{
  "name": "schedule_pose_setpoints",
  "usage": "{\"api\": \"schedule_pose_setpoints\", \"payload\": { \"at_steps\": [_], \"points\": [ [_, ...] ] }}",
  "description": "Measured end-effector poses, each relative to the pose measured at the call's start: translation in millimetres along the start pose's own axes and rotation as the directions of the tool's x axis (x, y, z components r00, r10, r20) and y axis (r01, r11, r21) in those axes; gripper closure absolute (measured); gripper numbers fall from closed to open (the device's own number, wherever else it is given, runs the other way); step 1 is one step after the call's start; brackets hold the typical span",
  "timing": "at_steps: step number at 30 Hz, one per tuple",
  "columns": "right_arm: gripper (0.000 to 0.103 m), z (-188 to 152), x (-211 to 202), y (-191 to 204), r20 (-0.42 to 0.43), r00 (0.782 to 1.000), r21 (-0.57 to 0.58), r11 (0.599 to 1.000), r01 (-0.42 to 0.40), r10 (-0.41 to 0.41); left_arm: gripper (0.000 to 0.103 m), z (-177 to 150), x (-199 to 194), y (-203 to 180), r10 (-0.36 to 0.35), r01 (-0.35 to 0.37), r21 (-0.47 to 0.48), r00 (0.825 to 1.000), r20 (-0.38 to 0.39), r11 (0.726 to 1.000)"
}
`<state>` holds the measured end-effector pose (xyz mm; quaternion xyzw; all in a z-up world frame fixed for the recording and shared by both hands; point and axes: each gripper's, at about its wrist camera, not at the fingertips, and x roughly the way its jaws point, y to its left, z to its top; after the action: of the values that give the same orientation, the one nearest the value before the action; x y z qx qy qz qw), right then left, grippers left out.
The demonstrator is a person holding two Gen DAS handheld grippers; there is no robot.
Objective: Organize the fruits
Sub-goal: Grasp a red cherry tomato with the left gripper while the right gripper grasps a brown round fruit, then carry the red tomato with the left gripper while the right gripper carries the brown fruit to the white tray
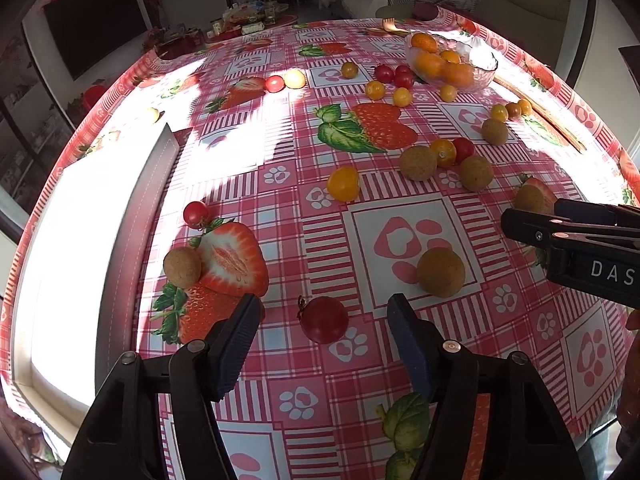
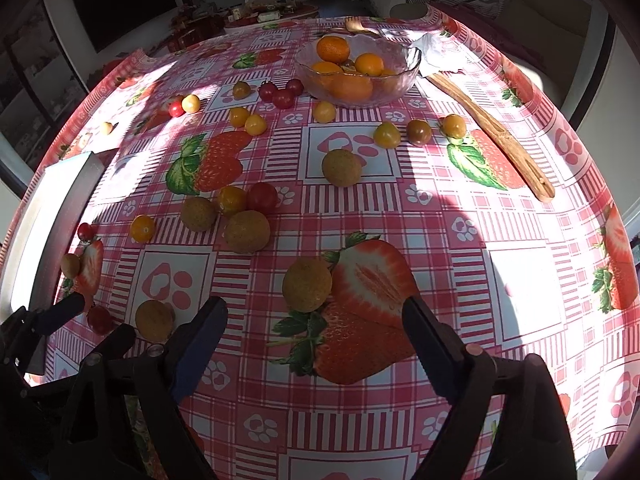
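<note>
Tongs [image 1: 322, 330] straddle one red tomato [image 1: 324, 319]; perhaps six brown fruits [image 1: 441, 272].

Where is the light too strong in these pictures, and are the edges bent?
Left wrist view: sunlight blows out the white tray at left; the tablecloth bulges like a dome. Right wrist view: bright patches on the cloth at right, shadow over the bowl; same fisheye bending.

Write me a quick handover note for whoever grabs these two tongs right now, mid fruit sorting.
Left tongs: open, straddling a red cherry tomato, pads not on it.
Right tongs: open, nothing held, a brown round fruit just ahead of the tips.
Glass bowl at the far side holds only oranges.
White tray along the left edge; its inside is washed out by glare.
Left: the tomatoes and brown fruits are scattered loose on the tablecloth, none visibly sorted.
</note>
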<state>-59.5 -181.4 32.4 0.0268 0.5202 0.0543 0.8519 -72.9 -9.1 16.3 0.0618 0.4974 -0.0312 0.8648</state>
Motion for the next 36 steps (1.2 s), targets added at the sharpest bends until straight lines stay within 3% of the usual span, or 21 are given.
{"api": "schedule_pose_setpoints", "payload": {
  "at_steps": [5, 6, 7, 14, 22, 29, 36],
  "points": [
    [0.043, 1, 5, 5, 0.006, 0.999, -0.043, 0.998, 0.052, -0.052, 0.068, 1, -1, -2, -0.072, 0.072, -0.005, 0.997, 0.003, 0.997],
    [0.059, 1, 5, 5, 0.013, 0.998, -0.048, 0.997, 0.054, -0.054, 0.078, 1, -1, -4, -0.089, 0.089, -0.002, 0.996, 0.005, 0.996],
    [0.075, 2, 4, 3, 0.015, 0.999, -0.044, 0.998, 0.050, -0.050, 0.080, 1, -2, -5, -0.092, 0.092, 0.001, 0.996, 0.007, 0.996],
    [0.074, -3, -11, -9, 0.021, 0.998, 0.035, 0.998, -0.055, 0.055, 0.080, -4, -15, 11, -0.166, 0.167, -0.072, 0.986, 0.016, 0.983],
    [0.074, -3, -29, 13, 0.021, 0.990, 0.011, 0.991, -0.136, 0.136, 0.080, -5, -39, 43, -0.146, 0.152, -0.115, 0.987, 0.062, 0.982],
    [0.074, 9, -38, 55, 0.013, 0.981, -0.046, 0.980, -0.192, 0.193, 0.080, -8, -57, 91, -0.092, 0.111, -0.182, 0.990, 0.111, 0.977],
    [0.074, 25, -36, 118, -0.023, 0.967, -0.135, 0.957, -0.256, 0.255, 0.080, -16, -58, 158, 0.037, -0.005, -0.268, 0.993, 0.116, 0.963]
  ]
}}
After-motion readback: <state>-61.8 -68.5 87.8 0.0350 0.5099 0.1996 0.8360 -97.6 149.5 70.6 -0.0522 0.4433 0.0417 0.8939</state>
